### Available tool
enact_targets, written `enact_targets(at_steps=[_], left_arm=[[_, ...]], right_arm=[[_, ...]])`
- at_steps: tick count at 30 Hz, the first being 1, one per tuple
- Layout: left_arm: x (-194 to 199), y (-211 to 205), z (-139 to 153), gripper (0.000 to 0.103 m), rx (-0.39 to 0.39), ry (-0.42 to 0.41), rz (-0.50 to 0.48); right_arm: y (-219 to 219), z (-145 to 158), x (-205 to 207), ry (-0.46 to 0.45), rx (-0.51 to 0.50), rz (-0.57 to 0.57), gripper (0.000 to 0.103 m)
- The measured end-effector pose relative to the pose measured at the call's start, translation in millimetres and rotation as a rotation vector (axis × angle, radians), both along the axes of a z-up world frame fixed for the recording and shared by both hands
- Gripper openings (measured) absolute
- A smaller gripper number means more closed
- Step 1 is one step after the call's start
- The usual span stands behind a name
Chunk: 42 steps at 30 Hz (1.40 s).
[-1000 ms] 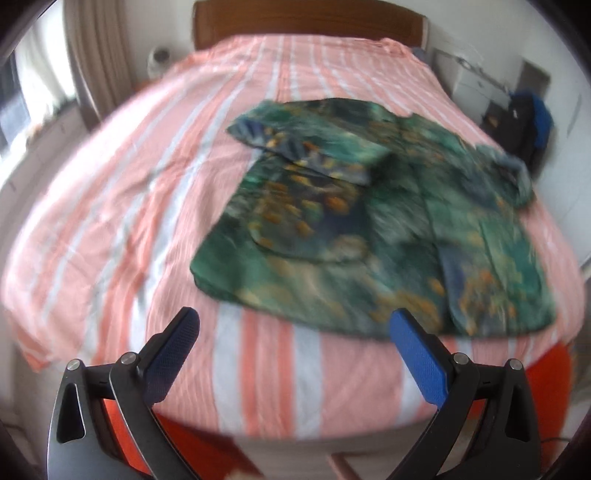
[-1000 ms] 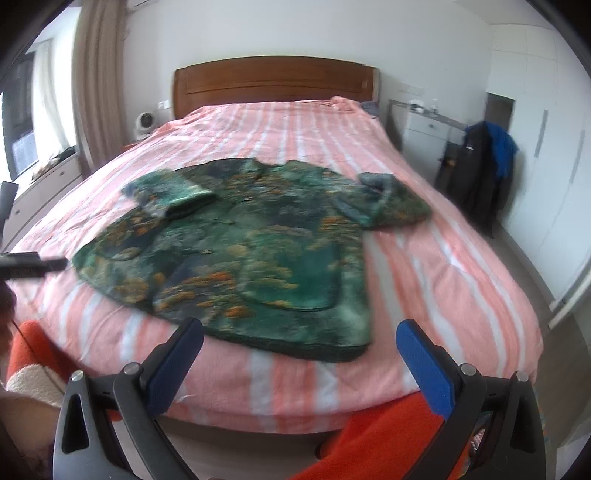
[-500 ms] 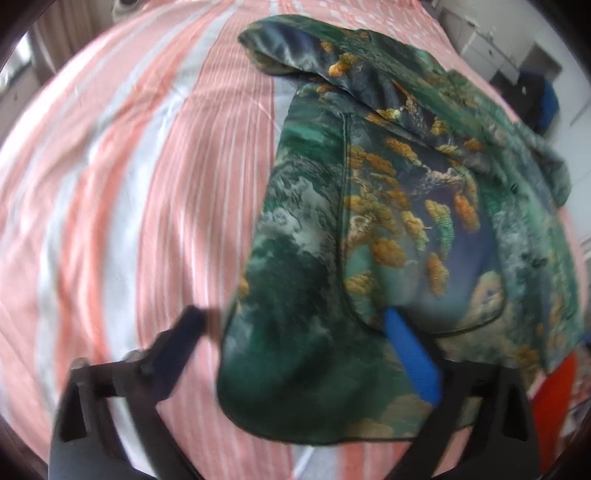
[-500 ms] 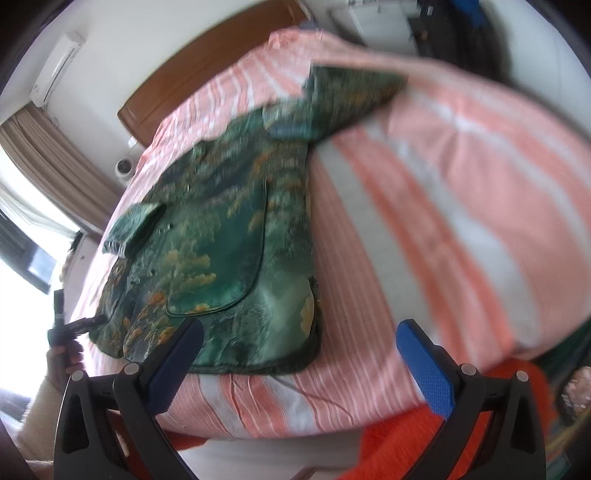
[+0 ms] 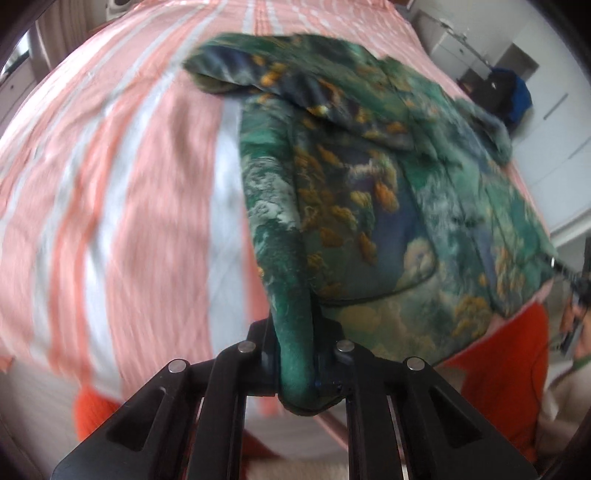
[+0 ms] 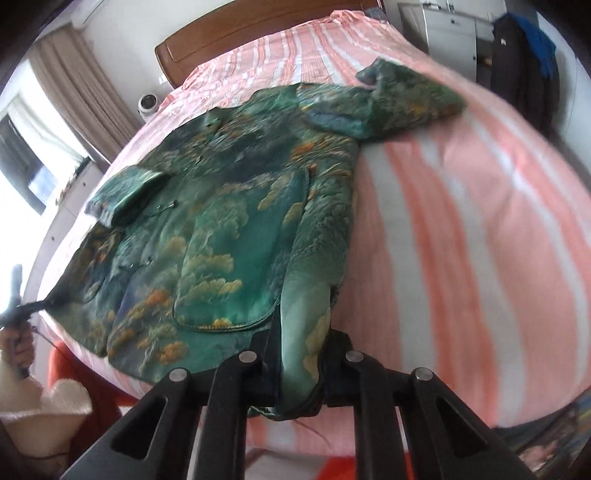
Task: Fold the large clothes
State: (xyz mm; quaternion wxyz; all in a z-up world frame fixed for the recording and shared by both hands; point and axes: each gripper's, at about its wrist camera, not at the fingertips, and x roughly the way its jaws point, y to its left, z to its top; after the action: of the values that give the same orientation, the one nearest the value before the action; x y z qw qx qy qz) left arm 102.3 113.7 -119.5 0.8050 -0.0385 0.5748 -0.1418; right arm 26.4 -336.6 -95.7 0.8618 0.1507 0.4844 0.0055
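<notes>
A green patterned jacket [image 5: 388, 177] with orange and blue print lies spread on the bed, sleeves folded inward; it also shows in the right wrist view [image 6: 236, 206]. My left gripper [image 5: 295, 354] is shut on the jacket's near left hem corner, the cloth bunched between the jaws. My right gripper [image 6: 299, 362] is shut on the near right hem corner. The left gripper also shows at the far left of the right wrist view [image 6: 22, 306], pinching the hem. The fingertips are hidden by cloth.
The bed has a pink and white striped cover [image 5: 129, 166] [image 6: 461, 206] and a wooden headboard [image 6: 258, 33]. A white dresser [image 6: 450, 29] and hanging dark clothes [image 6: 524, 62] stand at the right. Curtains and a window [image 6: 55, 122] are at the left. Orange cloth [image 5: 498, 362] lies at the bed's foot.
Both grippers, open above the bed's foot a second ago, came down to the jacket's near hem and closed on its two corners.
</notes>
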Motion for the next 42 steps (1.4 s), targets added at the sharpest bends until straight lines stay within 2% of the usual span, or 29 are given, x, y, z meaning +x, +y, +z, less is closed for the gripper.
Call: enact_targets(at_steps=[3,6,11,14,18,22,24,25,27,28,29,30,31,35,36,37,39,41,42], left_arm=[[-19,-9,-21,0.01,0.023,0.015,0.012],[-14,-5,-25,0.01,-0.005,0.016,0.053],[-16,3,-18,0.01,-0.044,0.014,0.058],[-22,18,-19,0.01,-0.049,0.011,0.061],[-21,12,-26,0.01,-0.034,0.016,0.069],[-19,-1,-26,0.012,0.041,-0.006,0.049],[-21,-6,-23,0.019,0.079,-0.029,0.04],[-22,-7,-21,0.024,0.101,-0.039,0.04],[-25,-8,-18,0.043,0.137,-0.053,0.044],[-27,-8,-14,0.047,0.15,-0.063,0.044],[-29,-7,-11,0.055,0.153,-0.068,0.043],[-31,-6,-6,0.062,0.155,-0.078,0.045],[-34,-4,2,0.064,0.16,-0.096,0.05],[-34,-5,40,0.071,0.182,-0.186,0.044],[-31,-7,50,0.075,0.194,-0.218,0.032],[-25,-14,65,0.078,0.211,-0.267,0.008],[-11,-29,89,0.09,0.247,-0.372,-0.045],[5,-48,103,0.099,0.264,-0.451,-0.113],[14,-58,104,0.1,0.27,-0.469,-0.156]], right_arm=[[0,-14,-7,0.036,-0.082,-0.006,0.015],[-7,-35,-6,0.086,-0.064,-0.042,0.015],[1,-33,-11,0.047,-0.103,-0.06,0.015],[8,-30,-16,0.038,-0.086,-0.067,0.015],[18,-26,-25,0.028,-0.113,-0.048,0.014],[17,-33,-18,0.023,-0.124,-0.06,0.014],[19,-33,-17,0.013,-0.131,-0.068,0.015],[20,-32,-17,0.005,-0.139,-0.069,0.018],[22,-29,-19,-0.015,-0.149,-0.084,0.024],[22,-26,-21,-0.024,-0.143,-0.091,0.041],[21,-24,-23,-0.03,-0.132,-0.101,0.065],[21,-22,-26,-0.039,-0.123,-0.112,0.074],[20,-19,-30,-0.053,-0.116,-0.125,0.08],[25,-7,-41,-0.088,-0.148,-0.157,0.08],[27,-4,-44,-0.1,-0.155,-0.163,0.08],[29,0,-48,-0.115,-0.16,-0.169,0.08],[34,6,-52,-0.142,-0.169,-0.178,0.08],[42,10,-54,-0.164,-0.17,-0.178,0.08],[46,10,-54,-0.171,-0.167,-0.173,0.08]])
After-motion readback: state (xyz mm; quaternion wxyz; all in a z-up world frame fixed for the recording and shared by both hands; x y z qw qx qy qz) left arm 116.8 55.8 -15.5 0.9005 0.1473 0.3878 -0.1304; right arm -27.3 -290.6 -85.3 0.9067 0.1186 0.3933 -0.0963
